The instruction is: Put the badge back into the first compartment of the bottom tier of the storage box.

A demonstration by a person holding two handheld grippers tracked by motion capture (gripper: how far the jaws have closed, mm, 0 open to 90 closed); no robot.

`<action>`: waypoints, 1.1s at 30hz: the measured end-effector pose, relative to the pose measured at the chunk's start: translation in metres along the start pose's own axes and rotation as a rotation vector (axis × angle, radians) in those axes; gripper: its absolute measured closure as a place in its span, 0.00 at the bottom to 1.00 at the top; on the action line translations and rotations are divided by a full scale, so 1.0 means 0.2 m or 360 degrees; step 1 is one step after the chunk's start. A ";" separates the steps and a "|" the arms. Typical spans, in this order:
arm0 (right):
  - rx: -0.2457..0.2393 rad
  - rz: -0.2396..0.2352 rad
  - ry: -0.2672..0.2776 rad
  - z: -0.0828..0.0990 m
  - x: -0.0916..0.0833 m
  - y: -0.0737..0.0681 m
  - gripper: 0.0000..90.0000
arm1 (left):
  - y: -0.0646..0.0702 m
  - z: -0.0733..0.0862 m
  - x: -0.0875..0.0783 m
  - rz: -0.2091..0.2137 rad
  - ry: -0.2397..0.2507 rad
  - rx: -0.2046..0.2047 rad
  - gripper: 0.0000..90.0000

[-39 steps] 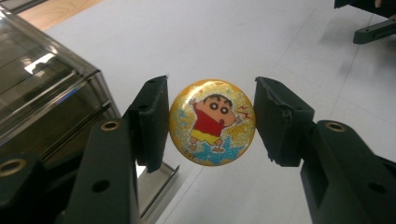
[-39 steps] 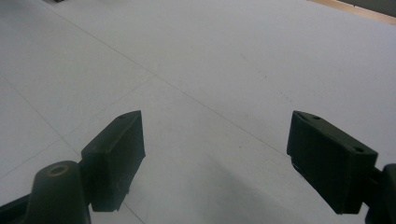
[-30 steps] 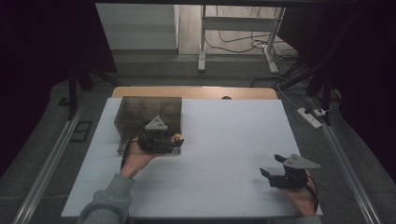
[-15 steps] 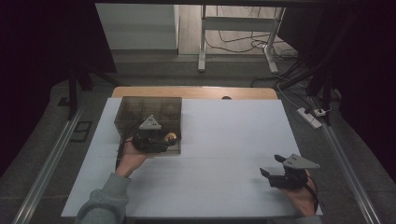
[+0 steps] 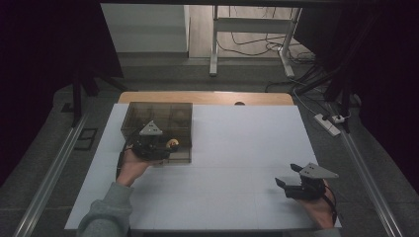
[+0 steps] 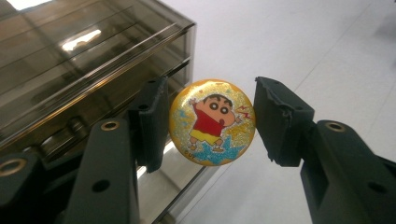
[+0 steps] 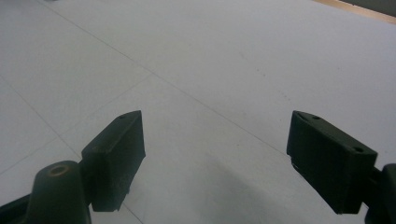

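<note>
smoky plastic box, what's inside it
Through the tinted walls of the smoky plastic box only stacked drawer fronts and dividers show; the dark plastic and glare hide any contents. The left gripper holds a round cartoon badge in front of it.

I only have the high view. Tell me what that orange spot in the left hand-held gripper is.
Observer: A round gold badge printed with a cartoon boy in a red shirt.
Operator: Confirm the grip.
Observer: The left hand-held gripper is shut on it, one jaw at each edge, the printed face towards its camera.
Operator: Check the other one.
Observer: The right hand-held gripper is open, with nothing but bare white table between its jaws.
</note>
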State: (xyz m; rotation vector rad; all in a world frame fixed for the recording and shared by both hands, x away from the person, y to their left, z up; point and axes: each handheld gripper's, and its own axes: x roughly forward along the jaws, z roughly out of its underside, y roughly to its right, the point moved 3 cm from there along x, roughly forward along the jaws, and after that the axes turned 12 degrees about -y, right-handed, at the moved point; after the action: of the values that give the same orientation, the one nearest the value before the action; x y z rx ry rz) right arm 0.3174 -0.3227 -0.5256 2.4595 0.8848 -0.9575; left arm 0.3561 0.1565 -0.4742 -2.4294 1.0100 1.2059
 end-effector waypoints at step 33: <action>-0.0008 0.0003 -0.0010 0.00 0.00 -0.01 0.21 | -0.16 0.17 -0.08 -0.0082 -0.0022 -0.0176 0.52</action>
State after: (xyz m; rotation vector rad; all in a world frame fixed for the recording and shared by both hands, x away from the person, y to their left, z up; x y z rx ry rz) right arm 0.3172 -0.3215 -0.5255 2.4512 0.8814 -0.9605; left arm 0.3502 0.2054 -0.4858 -2.5100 0.8939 1.2916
